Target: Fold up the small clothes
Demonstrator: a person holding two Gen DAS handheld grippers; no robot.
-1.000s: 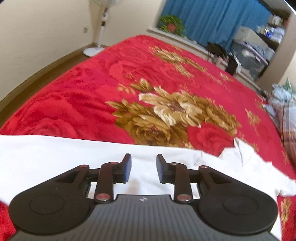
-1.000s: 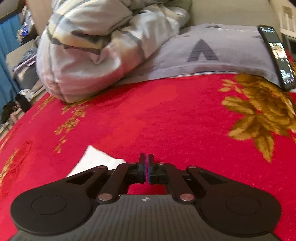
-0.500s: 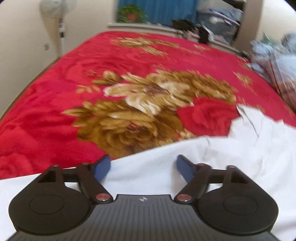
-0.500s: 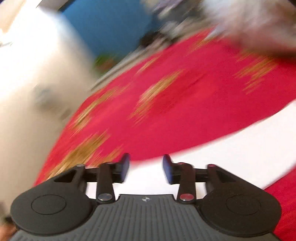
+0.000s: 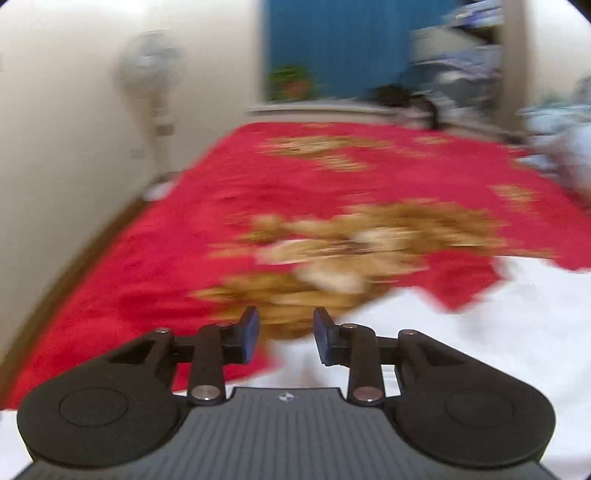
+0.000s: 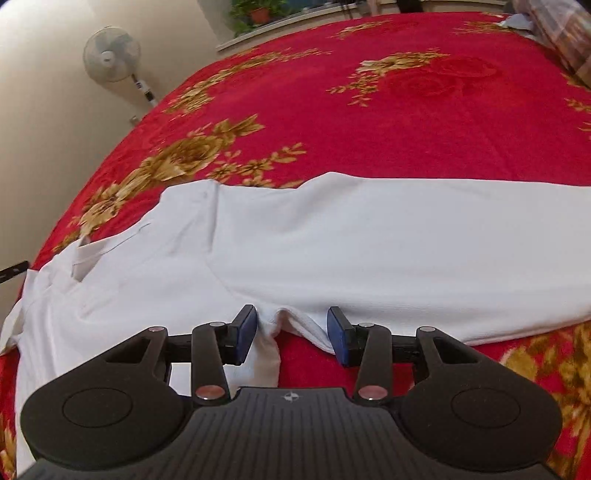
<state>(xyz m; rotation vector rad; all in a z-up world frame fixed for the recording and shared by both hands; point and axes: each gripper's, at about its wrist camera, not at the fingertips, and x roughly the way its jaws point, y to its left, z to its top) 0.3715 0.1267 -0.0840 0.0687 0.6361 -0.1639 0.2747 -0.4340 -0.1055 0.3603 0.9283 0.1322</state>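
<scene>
A white shirt [image 6: 332, 243] lies spread across the red floral blanket [image 6: 406, 122], collar [image 6: 85, 258] at the left in the right wrist view. My right gripper [image 6: 291, 332] is open, its jaws either side of a bunched edge of the shirt where sleeve meets body, just above the cloth. My left gripper [image 5: 286, 338] is open and empty, over the edge of the shirt [image 5: 480, 332], which fills the lower right of the blurred left wrist view over the blanket [image 5: 332, 192].
A standing fan [image 6: 110, 55] is by the wall left of the bed. A potted plant [image 6: 255, 11] sits on the sill beyond the bed. Bedding [image 6: 561, 33] is piled at the far right. Blue curtain [image 5: 332, 44] and cluttered shelves [image 5: 461, 66] lie beyond.
My right gripper opened and swung from the pillow end to face the shirt, now steady at its near edge. My left gripper closed partway from its wide spread and is moving, the view blurred.
</scene>
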